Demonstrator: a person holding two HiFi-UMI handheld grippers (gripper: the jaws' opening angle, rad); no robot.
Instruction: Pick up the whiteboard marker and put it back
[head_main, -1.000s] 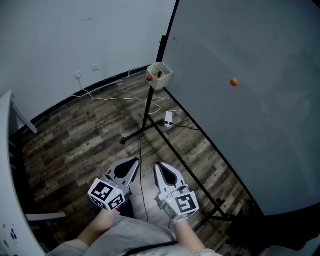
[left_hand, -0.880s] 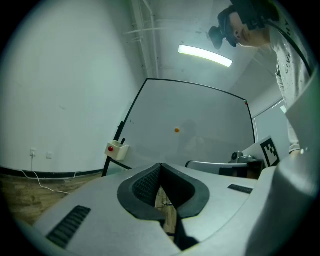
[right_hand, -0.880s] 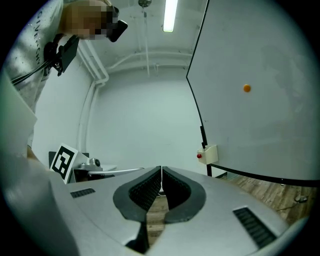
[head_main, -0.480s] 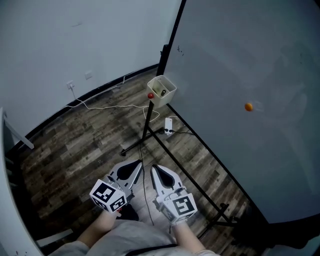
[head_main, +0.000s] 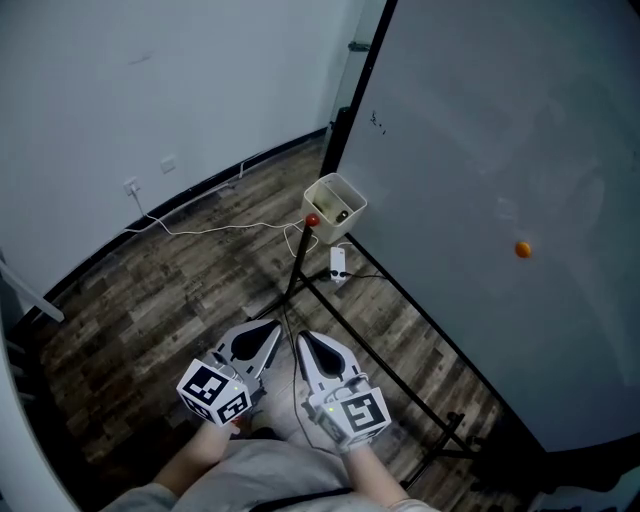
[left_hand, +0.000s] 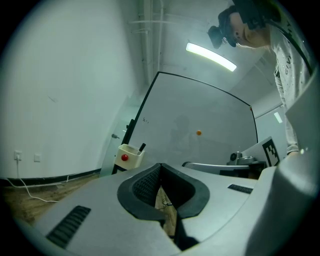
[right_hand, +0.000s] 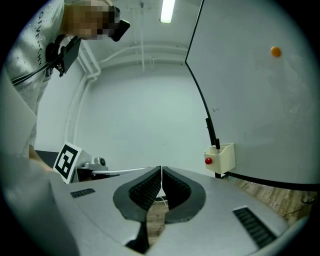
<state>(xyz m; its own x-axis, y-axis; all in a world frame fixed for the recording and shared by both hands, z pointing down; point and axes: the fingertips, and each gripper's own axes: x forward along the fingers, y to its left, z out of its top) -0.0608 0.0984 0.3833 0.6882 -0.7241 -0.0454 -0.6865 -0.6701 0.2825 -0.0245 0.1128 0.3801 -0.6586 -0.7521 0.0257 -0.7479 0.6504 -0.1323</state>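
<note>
The whiteboard (head_main: 500, 150) stands on a frame over the wooden floor (head_main: 180, 290). The left gripper (head_main: 268, 326) and right gripper (head_main: 305, 338) sit low, side by side, jaws closed on nothing. A cream holder box (head_main: 335, 205) hangs at the board's lower corner. The whiteboard marker (left_hand: 142, 147) stands inside it, well apart from both grippers.

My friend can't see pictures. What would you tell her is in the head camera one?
Looking down, a person holds the left gripper and right gripper side by side, both closed and empty, above a wooden floor. Ahead stands a big whiteboard with an orange dot, and a small cream box on its frame.
</note>
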